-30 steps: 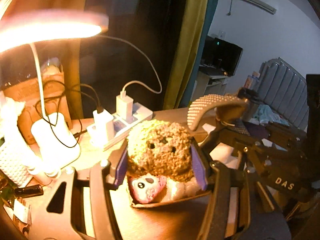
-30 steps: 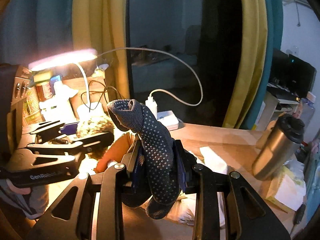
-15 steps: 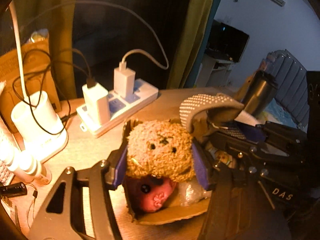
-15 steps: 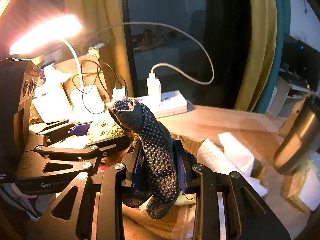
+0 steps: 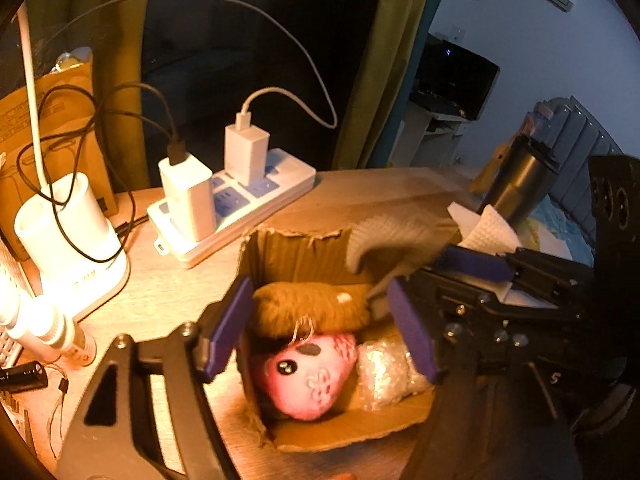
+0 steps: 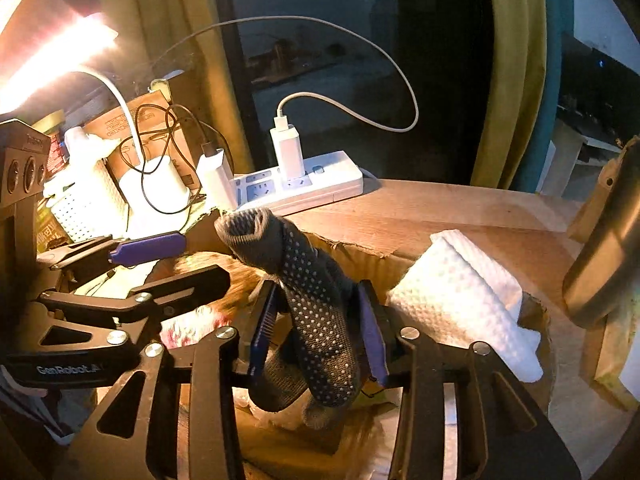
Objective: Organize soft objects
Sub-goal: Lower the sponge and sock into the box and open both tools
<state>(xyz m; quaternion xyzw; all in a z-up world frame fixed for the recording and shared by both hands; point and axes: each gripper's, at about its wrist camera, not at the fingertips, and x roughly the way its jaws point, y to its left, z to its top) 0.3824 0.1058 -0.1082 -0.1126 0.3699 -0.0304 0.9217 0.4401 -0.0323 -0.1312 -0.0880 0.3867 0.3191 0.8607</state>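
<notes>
Over the box [image 5: 304, 436], the left gripper [image 5: 320, 332] opens clear above the brown toy [image 5: 308, 308], while the right gripper [image 6: 316, 332], at its three o'clock, opens around the glove [image 6: 320, 320] to drop it in.

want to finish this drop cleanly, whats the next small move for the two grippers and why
Probably lift both clear. The left gripper is opening, and the brown plush already lies in the cardboard box. The right gripper is opening with the dotted glove between its jaws over the box.

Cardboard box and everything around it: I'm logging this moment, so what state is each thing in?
Cardboard box: open-topped.
Brown plush: lying in box, released.
Pink plush: in box.
Dotted glove: between opening jaws.
Left hand-held gripper: opening, empty.
Right hand-held gripper: opening.
Chargers: plugged in.
</notes>
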